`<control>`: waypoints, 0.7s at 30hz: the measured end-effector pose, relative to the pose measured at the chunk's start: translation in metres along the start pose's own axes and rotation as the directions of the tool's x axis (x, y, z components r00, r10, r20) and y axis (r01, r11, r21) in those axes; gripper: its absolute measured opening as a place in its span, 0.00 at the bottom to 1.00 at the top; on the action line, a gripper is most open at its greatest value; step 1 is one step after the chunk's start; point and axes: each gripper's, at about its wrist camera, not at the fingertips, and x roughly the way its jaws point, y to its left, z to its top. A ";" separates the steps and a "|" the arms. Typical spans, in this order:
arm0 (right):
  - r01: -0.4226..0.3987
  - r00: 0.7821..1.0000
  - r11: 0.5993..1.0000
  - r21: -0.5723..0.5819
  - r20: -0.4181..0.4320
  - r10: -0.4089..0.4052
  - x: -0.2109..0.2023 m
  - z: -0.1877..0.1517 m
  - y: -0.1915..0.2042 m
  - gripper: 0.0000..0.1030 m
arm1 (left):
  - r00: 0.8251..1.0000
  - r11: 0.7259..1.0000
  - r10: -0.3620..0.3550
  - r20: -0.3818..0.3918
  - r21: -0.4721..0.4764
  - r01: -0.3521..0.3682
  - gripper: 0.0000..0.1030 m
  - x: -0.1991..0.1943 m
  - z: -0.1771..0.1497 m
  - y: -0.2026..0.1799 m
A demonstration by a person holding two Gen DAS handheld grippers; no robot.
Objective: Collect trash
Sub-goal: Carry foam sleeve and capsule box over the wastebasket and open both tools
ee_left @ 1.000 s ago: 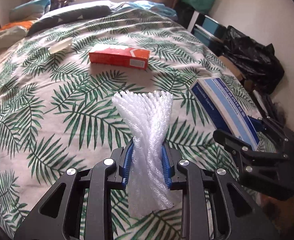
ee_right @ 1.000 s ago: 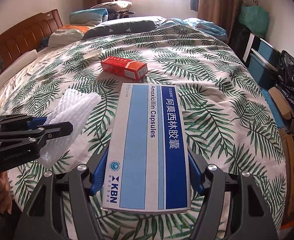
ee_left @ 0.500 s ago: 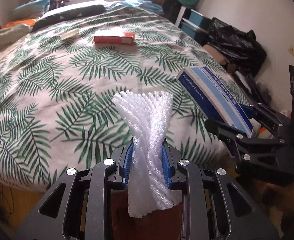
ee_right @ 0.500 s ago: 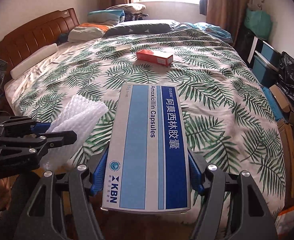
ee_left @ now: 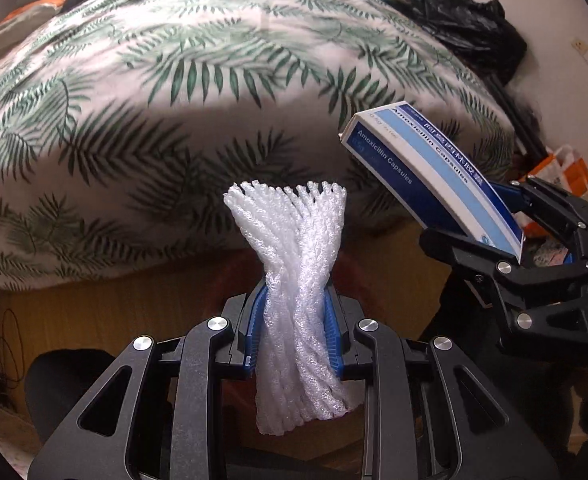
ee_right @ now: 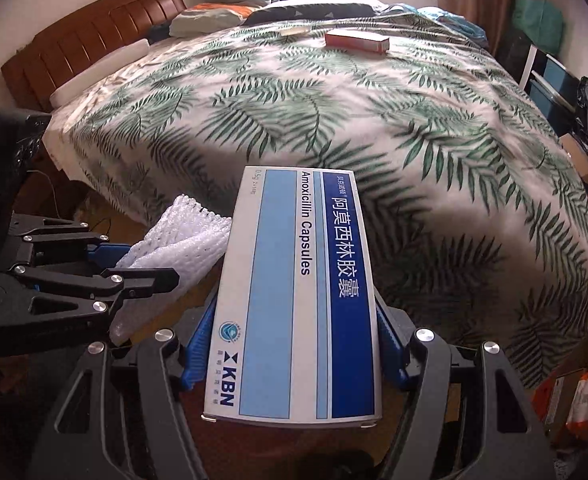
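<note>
Gripping a twisted white foam net sleeve (ee_left: 300,280), the left gripper (ee_left: 294,328) has its blue pads pressed into the sleeve's narrowed waist; the sleeve stands upright, flaring above and below the pinch. Right gripper (ee_right: 290,356): clenched on the long edges of a blue-and-white Amoxicillin Capsules box (ee_right: 294,296), printed face up toward the camera, box projecting forward past the fingertips.

Landmark: the bed (ee_right: 374,128) with its palm-leaf cover.
- Both grippers and their loads hang off the foot end of the bed, over brown floor, not touching the cover.
- In the left wrist view the right gripper (ee_left: 526,248) sits to the right of the sleeve, box (ee_left: 426,176) tilted up toward the bed edge.
- In the right wrist view the left gripper (ee_right: 126,264) sits at left, sleeve (ee_right: 182,236) just beside the box.
- A red carton (ee_right: 356,40) lies on the bed, far toward the pillows.
- Black bag (ee_left: 466,28) on the floor at the bed's right side.
</note>
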 end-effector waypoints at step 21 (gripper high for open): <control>-0.022 0.903 1.000 -0.013 -0.429 0.015 0.155 -0.078 0.002 0.65 | 0.902 0.996 0.061 -0.428 -0.029 -0.081 0.27 0.174 -0.040 0.038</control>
